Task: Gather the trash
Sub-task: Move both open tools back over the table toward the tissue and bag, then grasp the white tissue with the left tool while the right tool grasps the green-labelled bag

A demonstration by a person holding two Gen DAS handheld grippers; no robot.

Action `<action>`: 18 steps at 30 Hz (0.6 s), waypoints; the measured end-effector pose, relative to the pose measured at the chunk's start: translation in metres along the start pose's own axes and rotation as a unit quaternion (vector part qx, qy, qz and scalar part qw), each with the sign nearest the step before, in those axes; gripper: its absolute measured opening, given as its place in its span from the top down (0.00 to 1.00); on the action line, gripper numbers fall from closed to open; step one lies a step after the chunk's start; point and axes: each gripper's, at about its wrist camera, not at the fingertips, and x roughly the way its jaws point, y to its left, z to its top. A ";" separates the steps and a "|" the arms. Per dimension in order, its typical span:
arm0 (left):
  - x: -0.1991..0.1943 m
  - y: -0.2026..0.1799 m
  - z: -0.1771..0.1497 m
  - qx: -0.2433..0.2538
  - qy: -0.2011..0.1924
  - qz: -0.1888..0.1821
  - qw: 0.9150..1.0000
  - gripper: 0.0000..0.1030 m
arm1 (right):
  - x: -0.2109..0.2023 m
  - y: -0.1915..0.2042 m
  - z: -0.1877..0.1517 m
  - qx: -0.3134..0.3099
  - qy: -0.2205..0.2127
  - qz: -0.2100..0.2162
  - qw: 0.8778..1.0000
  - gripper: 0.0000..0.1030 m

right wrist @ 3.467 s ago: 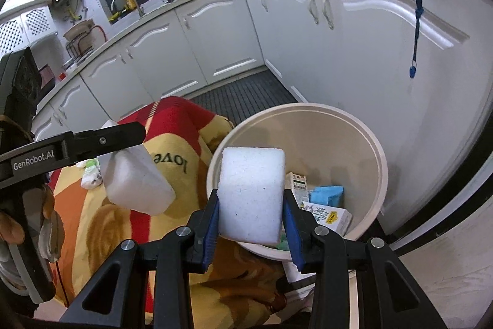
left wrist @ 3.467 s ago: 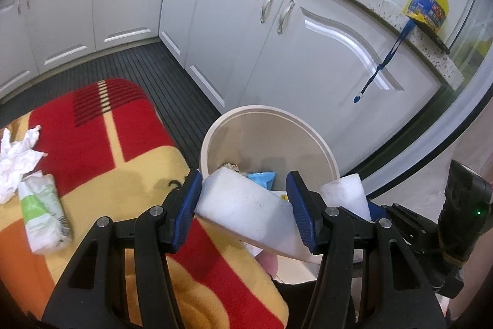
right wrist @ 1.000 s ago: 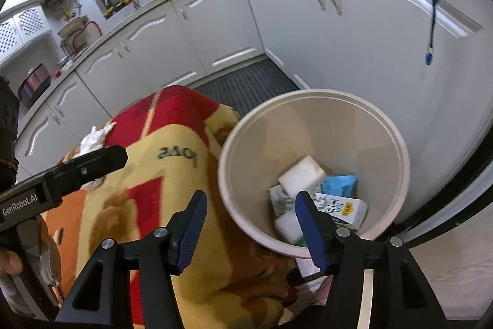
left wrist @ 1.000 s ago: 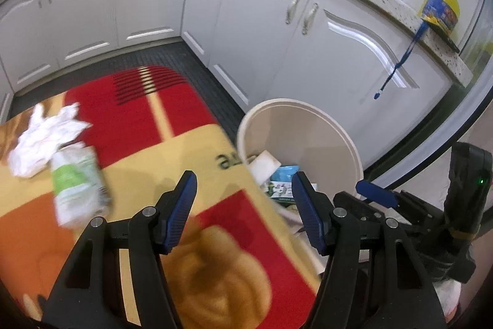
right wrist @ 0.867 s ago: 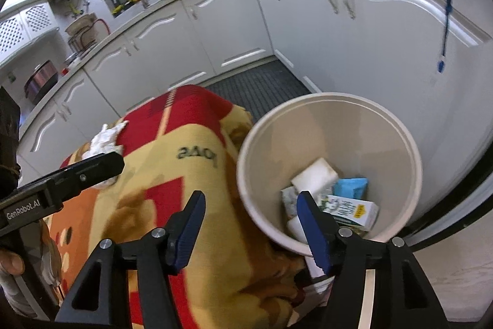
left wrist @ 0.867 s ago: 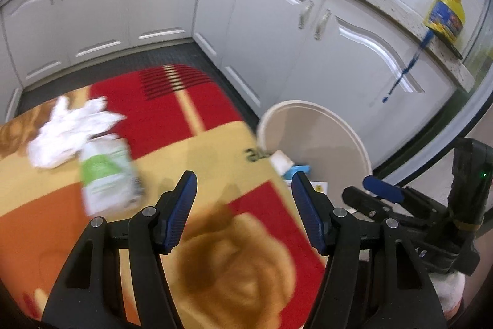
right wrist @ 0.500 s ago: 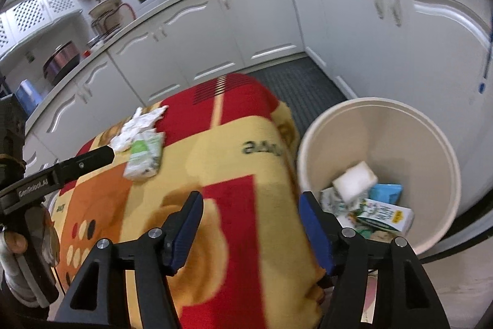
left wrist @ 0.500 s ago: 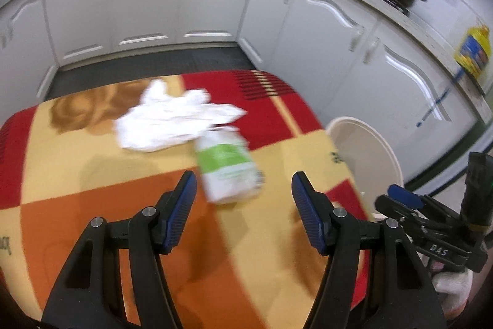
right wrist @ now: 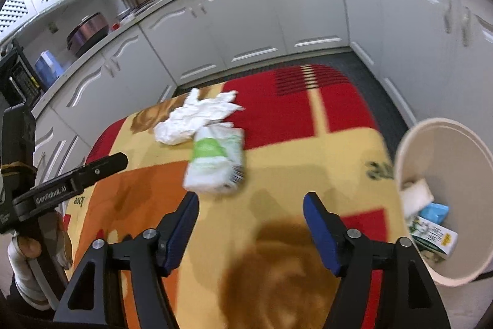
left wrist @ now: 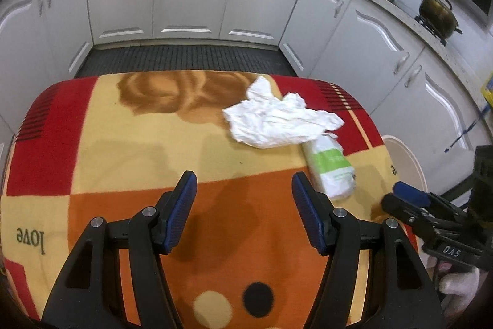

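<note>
1. While nothing lies between either pair of jaws, both grippers hang over the table: the left gripper [left wrist: 241,204] stands partly open and empty, and the right gripper [right wrist: 251,224] is empty too, its jaws opening wider.
2. Nearest item: one white packet with a green band [right wrist: 215,164], lying flat on the patterned blanket [left wrist: 138,144] that covers the table, just ahead of the right jaws and to the right of the left ones. Count: one.
3. Next item: one crumpled white tissue [left wrist: 279,121], beyond the packet and touching its far end. Count: one, though whether it is a single sheet or several bunched together cannot be told.
4. Receptacle: one beige bin [right wrist: 409,141], on the floor beside the table's right edge. Count: one.
5. Bin contents visible: one white foam block [right wrist: 416,196], one blue packet [right wrist: 436,211], one printed carton [right wrist: 434,236]; a further pale piece beneath them is unclear.
6. Progress, as judged: part of the trash is already binned; two pieces remain on the table, so the collecting looks past halfway but unfinished.
7. Step in hand, as judged: reaching for the remaining two, packet likely first for the right jaws.
</note>
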 end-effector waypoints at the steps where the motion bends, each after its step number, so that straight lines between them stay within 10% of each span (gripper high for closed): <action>1: 0.000 0.003 0.001 -0.003 0.000 0.000 1.000 0.39 | 0.007 0.006 0.004 -0.004 0.004 0.005 1.000 0.30; 10: 0.012 0.009 0.016 -0.021 0.011 -0.021 0.999 0.36 | 0.073 0.027 0.023 -0.003 0.037 0.008 0.999 0.30; 12: 0.018 0.008 0.020 -0.024 0.015 -0.033 0.999 0.31 | 0.074 0.030 0.025 -0.021 0.025 -0.003 0.999 0.55; 18: 0.039 -0.006 0.038 -0.015 0.021 -0.061 0.998 0.30 | 0.051 0.019 0.024 -0.045 0.014 -0.010 0.999 0.62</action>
